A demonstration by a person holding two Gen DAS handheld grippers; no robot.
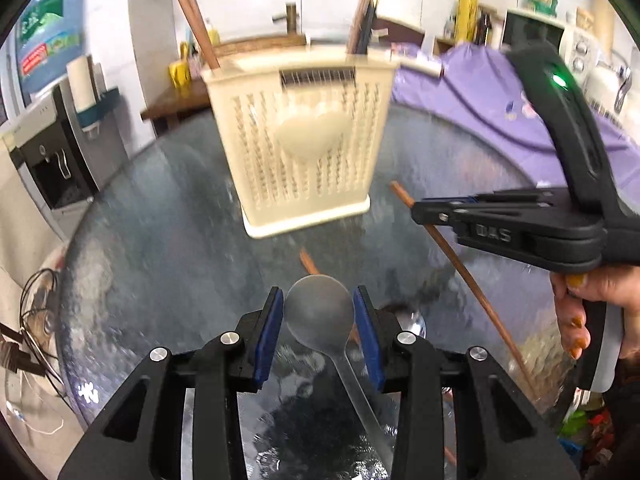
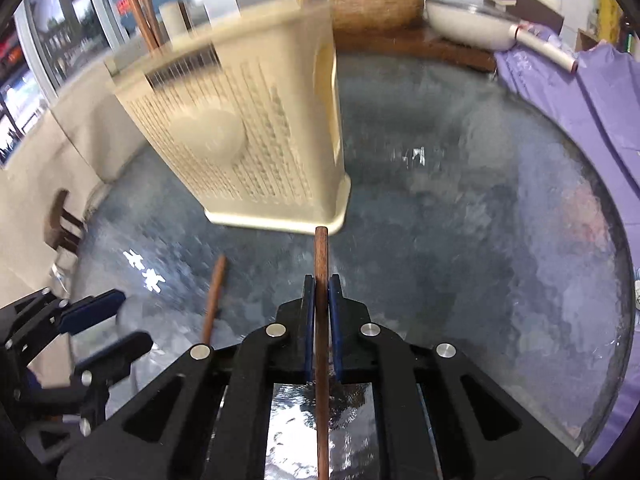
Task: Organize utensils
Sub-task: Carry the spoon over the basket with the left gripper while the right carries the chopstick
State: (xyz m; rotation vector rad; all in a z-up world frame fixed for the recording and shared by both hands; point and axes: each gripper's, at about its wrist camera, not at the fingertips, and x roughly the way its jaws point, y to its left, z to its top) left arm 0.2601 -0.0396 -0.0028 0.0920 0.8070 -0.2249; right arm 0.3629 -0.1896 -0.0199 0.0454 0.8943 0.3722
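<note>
Basket (image 1: 304, 140) motion-blurred; contents inside hidden. Spoon (image 1: 320, 312) handle and chopstick (image 2: 321, 320) lower end cut off at bottom edge.

Both wrist views face shared holder (image 1: 304, 148) closely.

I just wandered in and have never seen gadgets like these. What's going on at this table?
A person is sorting utensils with a handheld two-finger gripper in each hand. The left gripper has its blue pads on either side of a metal spoon. The right gripper is clamped on a brown chopstick. Ahead stands a cream utensil basket on the glass table, with some chopsticks already upright inside. Another chopstick still lies on the table.
</note>
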